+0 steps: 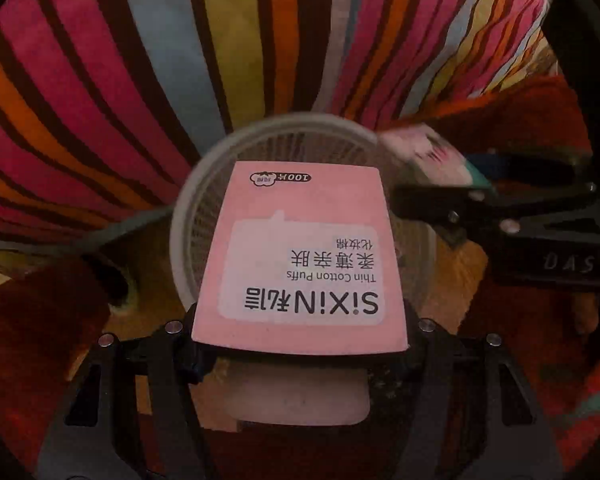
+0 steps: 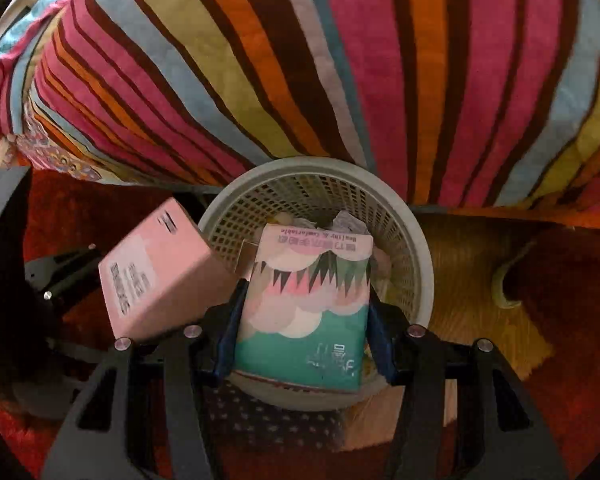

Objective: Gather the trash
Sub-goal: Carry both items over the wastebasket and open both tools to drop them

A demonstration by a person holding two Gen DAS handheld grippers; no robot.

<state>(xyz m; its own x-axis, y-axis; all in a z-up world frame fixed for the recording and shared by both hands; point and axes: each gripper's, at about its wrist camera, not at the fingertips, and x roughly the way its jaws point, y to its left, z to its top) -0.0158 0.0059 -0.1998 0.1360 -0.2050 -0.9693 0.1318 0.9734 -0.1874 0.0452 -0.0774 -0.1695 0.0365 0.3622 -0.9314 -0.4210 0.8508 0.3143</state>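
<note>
A pink box point(image 1: 300, 256) carries a white label, seen upside down, reading "SiXiN", "Thin Cotton Puffs", Chinese characters, and "100" in a small black badge near its far end. The black gripper point(image 1: 500, 196) at the right shows the letters "DAS". Print on the green and pink packet point(image 2: 304, 312) is too blurred to read.

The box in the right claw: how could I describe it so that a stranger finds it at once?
Find the striped bedcover, then the grey mesh basket below it. Over the basket the right claw grips a box by its sides. Unlike the plain pink box beside it, this one is teal at one end, with pale clouds.
</note>
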